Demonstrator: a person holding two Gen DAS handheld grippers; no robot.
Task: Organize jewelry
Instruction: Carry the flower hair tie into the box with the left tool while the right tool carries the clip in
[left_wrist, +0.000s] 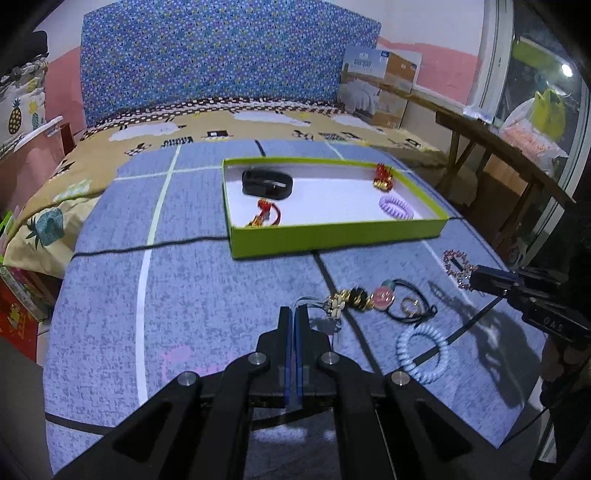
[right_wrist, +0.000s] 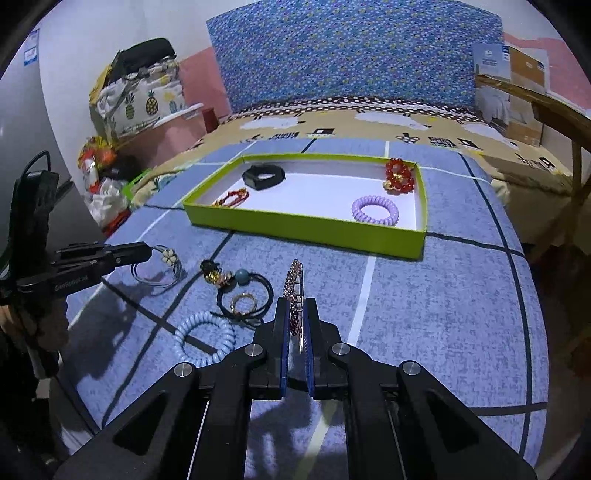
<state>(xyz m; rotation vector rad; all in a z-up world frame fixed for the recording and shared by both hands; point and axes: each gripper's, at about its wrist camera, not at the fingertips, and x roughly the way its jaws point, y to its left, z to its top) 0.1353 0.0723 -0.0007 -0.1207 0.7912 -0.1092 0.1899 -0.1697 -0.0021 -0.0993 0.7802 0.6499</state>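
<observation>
My left tool (left_wrist: 294, 314) sits low in the middle of its view with its fingers pressed together on the thin wire bangle (right_wrist: 157, 273); in the right wrist view that same tool comes in from the left edge, its tips closed on the bangle's rim just beside the little cream flower. My right tool (right_wrist: 295, 314) pinches the sparkly hair clip (right_wrist: 294, 291), which stands on edge between the blue pads and sticks forward toward the middle of the frame; in the left wrist view the clip (left_wrist: 458, 266) shows at the right, at the tip of that tool. Everything lies on a blue blanket (right_wrist: 424, 314) with pale and dark stripes spread over the bed. Between the two tools lie a black hair tie with beads (right_wrist: 236, 284), a small gold ring (right_wrist: 243, 303) inside its loop, and a pale blue spiral hair tie (right_wrist: 205, 338) nearer the bottom left. Beyond them, in the upper middle of both views, stands the green box (right_wrist: 295, 225) with a white floor. Inside it are a black band (right_wrist: 264, 176) at the far left, a red and gold bracelet (right_wrist: 232, 197) at the near left, a red bead bracelet (right_wrist: 399, 176) at the far right and a purple spiral hair tie (right_wrist: 375, 209) at the near right.
</observation>
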